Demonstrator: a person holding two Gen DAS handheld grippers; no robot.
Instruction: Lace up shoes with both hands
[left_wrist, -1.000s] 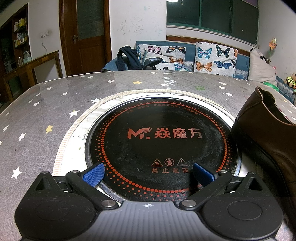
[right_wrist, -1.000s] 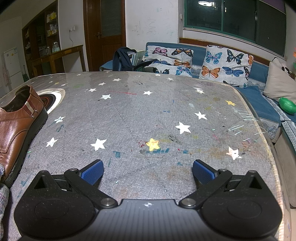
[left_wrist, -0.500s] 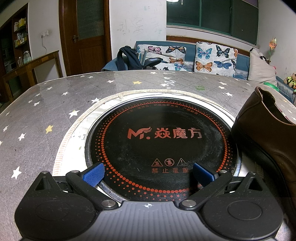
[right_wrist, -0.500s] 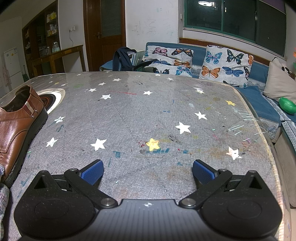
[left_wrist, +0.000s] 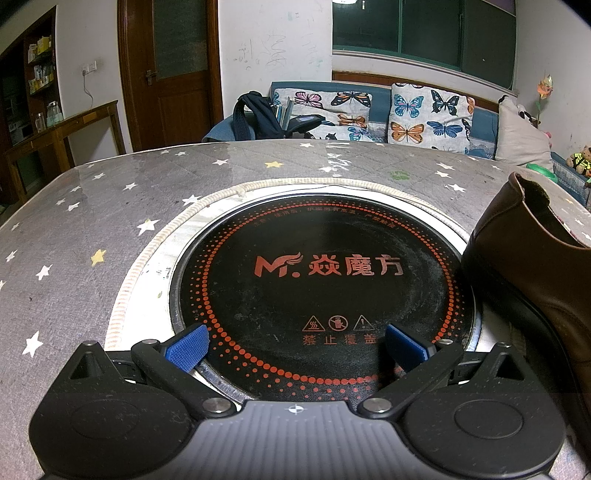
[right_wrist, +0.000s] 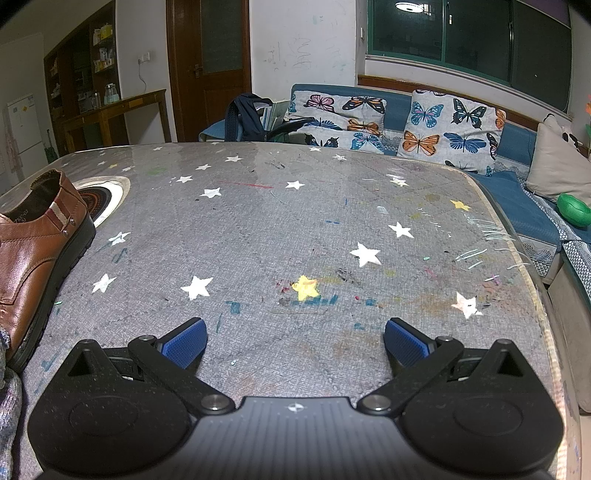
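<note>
The shoe (left_wrist: 535, 266) is seen standing on the tabletop (right_wrist: 295, 229), to the right of the left gripper (left_wrist: 295, 347) and well clear of its fingers (left_wrist: 186, 347). These fingers are spread wide over the black hob (left_wrist: 325, 280) set into the tabletop, and nothing is held between them. In the right wrist view the shoe (right_wrist: 33, 254) lies to the left of the right gripper (right_wrist: 295, 341), apart from its fingers (right_wrist: 184, 343), which are likewise spread wide and empty above the star-patterned cover. No lace can be made out.
</note>
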